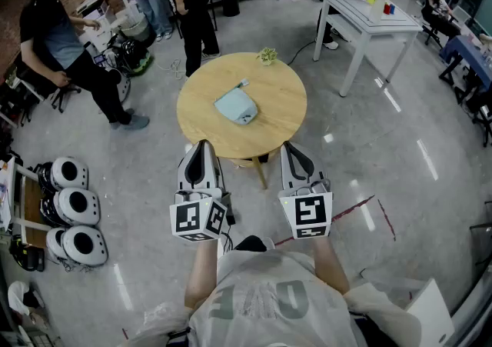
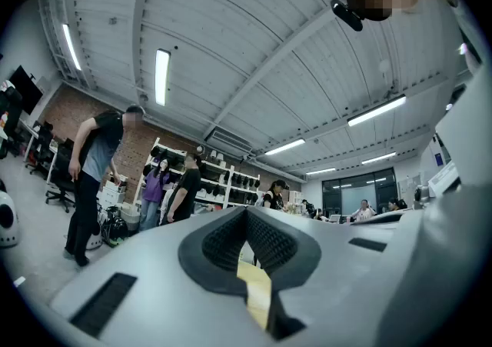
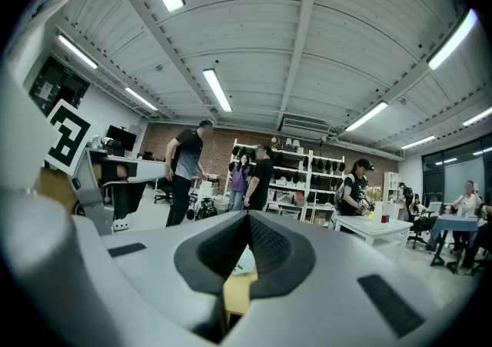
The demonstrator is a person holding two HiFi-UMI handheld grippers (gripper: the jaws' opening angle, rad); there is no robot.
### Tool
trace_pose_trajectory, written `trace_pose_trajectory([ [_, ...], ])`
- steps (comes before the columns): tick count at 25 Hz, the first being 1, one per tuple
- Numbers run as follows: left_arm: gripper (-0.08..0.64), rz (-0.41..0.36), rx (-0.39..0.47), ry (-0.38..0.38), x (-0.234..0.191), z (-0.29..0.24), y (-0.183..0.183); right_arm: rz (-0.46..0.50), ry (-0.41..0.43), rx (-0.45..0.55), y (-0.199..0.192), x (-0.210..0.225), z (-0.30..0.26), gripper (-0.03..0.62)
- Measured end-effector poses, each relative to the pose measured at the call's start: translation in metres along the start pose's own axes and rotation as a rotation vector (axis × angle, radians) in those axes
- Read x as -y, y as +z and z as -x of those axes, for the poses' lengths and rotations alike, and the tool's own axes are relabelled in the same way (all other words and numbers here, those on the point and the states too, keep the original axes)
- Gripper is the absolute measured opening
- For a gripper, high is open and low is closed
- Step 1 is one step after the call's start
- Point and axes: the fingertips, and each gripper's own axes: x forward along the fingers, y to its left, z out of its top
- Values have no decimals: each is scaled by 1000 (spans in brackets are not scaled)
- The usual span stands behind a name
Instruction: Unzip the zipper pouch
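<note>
A pale blue zipper pouch [image 1: 236, 105] lies flat near the middle of the round wooden table [image 1: 284, 95]. My left gripper [image 1: 201, 146] and right gripper [image 1: 292, 149] are held side by side at the table's near edge, short of the pouch, both shut with nothing between their pads. In the left gripper view the shut gripper [image 2: 247, 215] shows only a sliver of the tabletop [image 2: 257, 291] past its tips. Through the shut right gripper [image 3: 247, 218] I glimpse a bit of the pouch [image 3: 243, 260] and the table [image 3: 237, 295].
A small potted plant [image 1: 267, 55] stands at the table's far edge. A white table [image 1: 367, 15] is at the back right. People [image 1: 58, 38] stand at the back left by shelves. White helmets [image 1: 71, 215] sit on the floor to my left.
</note>
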Motion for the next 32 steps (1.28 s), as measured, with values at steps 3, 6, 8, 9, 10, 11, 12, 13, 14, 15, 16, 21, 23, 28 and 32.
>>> trace_pose_trajectory([
  [3,28,4,1,-4,1,1,-1,5,7,-6,0,-3,-1,28],
  [6,28,13,5,-2,-1,2,-1,16,18,-12,-1,-7,-1,28],
  [8,28,20,9,3,-1,3,0,19,23,-16,-2,-7,1,28],
  [9,28,21,11,5,-2,3,1,18,23,-16,-1,-7,2,28],
  [10,28,21,11,7,-2,4,2,16,22,-16,-1,-6,3,29],
  [11,28,21,11,10,-3,5,3,13,23,-16,0,-5,4,28],
  [12,28,22,9,15,-4,7,3,8,25,-15,0,-6,5,28],
  [13,28,24,6,20,-5,9,2,3,28,-14,0,-7,6,29],
  [14,28,26,1,25,-6,12,1,-3,32,-13,-1,-9,8,29],
  [15,28,28,-4,29,-6,15,0,-9,36,-13,-2,-11,10,29],
  [16,28,30,-9,33,-6,18,-1,-18,40,-17,-4,-13,11,29],
  [21,28,34,-13,49,-13,18,-2,-44,68,-25,-11,-24,7,29],
  [23,28,34,2,51,-19,10,0,-30,72,-15,-9,-25,0,29],
  [28,28,31,46,29,-28,-13,7,-2,51,17,2,-18,-20,29],
  [32,28,36,68,14,-43,-43,8,21,45,29,7,-14,-54,29],
])
